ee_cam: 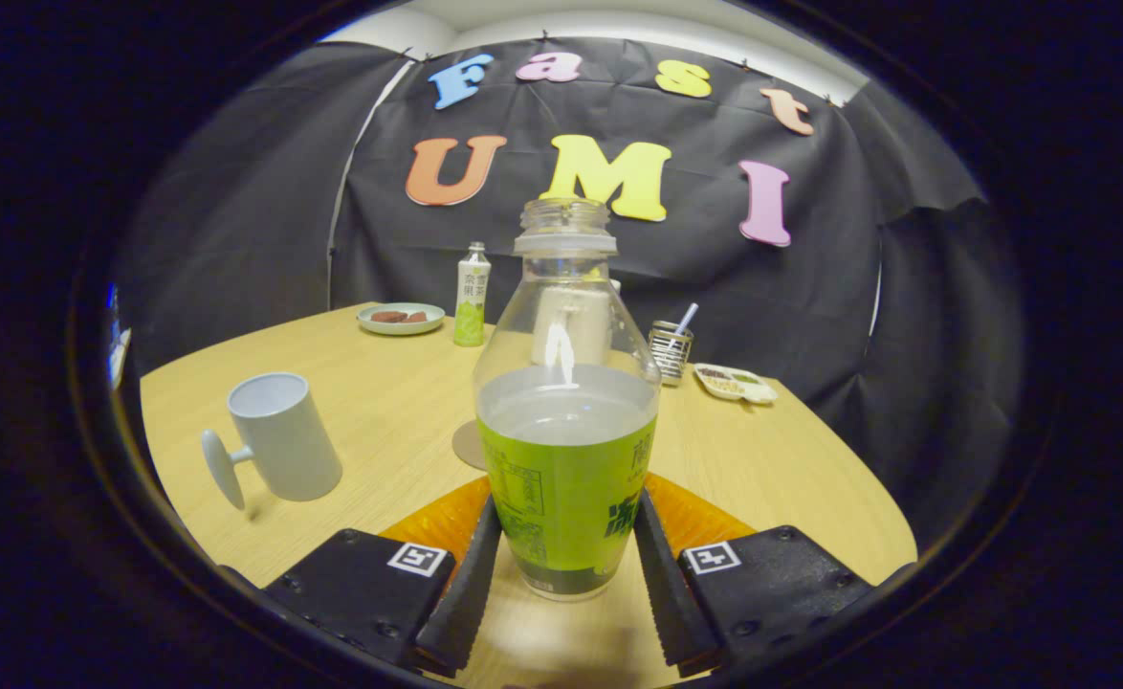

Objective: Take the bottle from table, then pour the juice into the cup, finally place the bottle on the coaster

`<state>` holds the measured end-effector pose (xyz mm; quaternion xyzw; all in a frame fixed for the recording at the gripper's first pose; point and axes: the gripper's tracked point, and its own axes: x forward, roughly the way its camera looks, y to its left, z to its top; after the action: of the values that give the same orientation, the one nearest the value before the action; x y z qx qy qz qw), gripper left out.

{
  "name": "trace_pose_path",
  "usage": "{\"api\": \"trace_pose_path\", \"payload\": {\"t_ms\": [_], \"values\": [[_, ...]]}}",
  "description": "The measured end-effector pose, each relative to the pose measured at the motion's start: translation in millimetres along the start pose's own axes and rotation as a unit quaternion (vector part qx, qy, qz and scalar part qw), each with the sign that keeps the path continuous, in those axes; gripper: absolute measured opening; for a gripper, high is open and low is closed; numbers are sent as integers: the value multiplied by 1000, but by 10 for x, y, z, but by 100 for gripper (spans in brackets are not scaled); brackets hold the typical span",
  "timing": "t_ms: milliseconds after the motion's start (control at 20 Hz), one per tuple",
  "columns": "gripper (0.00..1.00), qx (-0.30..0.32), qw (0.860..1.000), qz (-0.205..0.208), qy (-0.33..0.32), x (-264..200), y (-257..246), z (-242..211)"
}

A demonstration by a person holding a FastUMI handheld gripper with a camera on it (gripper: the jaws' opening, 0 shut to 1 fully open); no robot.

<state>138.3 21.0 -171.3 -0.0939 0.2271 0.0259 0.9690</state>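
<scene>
Gripping low on label: bottle [566, 421] clenched upright by claw [566, 560], uncapped, so nothing spills | cup [284, 435] lower left | coaster [471, 446] behind bottle.

The clear uncapped plastic bottle with green label [566, 421] hides most of the round brown coaster [471, 446] and a pale object behind its neck, unidentifiable.

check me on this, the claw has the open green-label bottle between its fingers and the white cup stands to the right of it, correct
Not quite. In the gripper view the claw does have the open green-label bottle between its fingers, but the white cup stands to the left of it, not the right.
</scene>
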Motion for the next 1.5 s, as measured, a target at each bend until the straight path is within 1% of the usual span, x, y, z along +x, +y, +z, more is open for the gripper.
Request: {"api": "trace_pose_path", "payload": {"t_ms": [100, 200, 300, 400, 600, 900, 1000, 1150, 1200, 1350, 1500], "values": [[75, -48, 999, -11, -6, -4, 21, 112], [74, -101, 994, -27, -21, -12, 42, 275], [74, -153, 987, -43, -36, -12, 80, 420], [74, -204, 976, -62, -51, 13, 98, 548], [74, -308, 943, -96, -78, 53, 174, 766], [74, -433, 886, -131, -105, 168, 329, 870], [74, -458, 871, -138, -109, 181, 371, 873], [73, -481, 857, -142, -116, 261, 448, 892], [73, -492, 850, -145, -119, 275, 465, 909], [73, -529, 824, -158, -127, 240, 473, 954], [73, -547, 812, -161, -123, 254, 501, 956]]}}
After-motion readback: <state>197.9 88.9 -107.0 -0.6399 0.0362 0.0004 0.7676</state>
